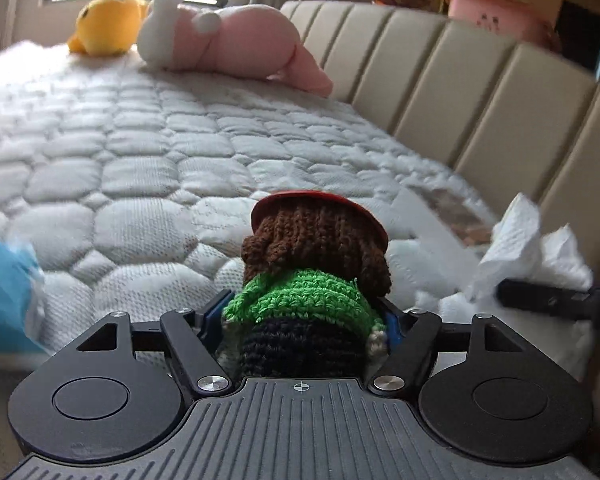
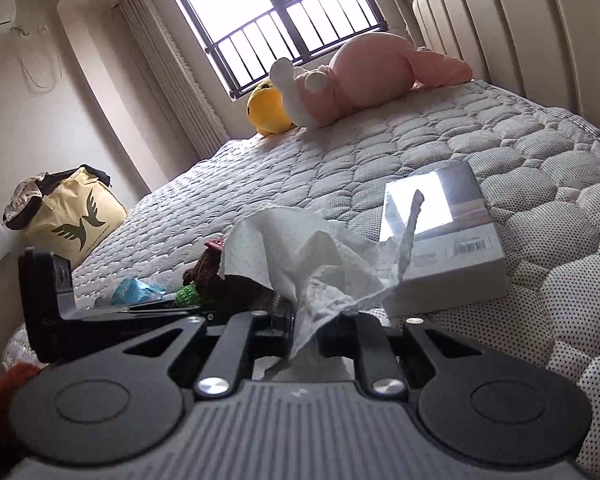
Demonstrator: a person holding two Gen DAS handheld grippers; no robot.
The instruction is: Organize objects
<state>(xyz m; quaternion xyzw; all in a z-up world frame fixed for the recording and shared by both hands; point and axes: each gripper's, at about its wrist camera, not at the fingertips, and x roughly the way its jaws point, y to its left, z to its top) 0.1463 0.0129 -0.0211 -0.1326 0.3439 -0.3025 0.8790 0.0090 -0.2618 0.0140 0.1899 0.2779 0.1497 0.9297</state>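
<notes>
Crocheted doll (image 1: 312, 276) sat clamped in the left gripper (image 1: 304, 320); the right gripper (image 2: 304, 332) pinched a white tissue (image 2: 320, 256). Both probably needed carrying somewhere next.

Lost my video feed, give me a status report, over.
Left gripper shut on crochet doll. Right gripper shut on tissue. Both low over the mattress. Grey box just ahead of right gripper; plush toys far end.

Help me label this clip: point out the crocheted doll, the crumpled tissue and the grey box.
crocheted doll (image 1: 304, 292): left wrist view, on its green knitted collar.
crumpled tissue (image 2: 300, 252): right wrist view, on the broad white fold above the gripper.
grey box (image 2: 452, 264): right wrist view, on its near side wall.
</notes>
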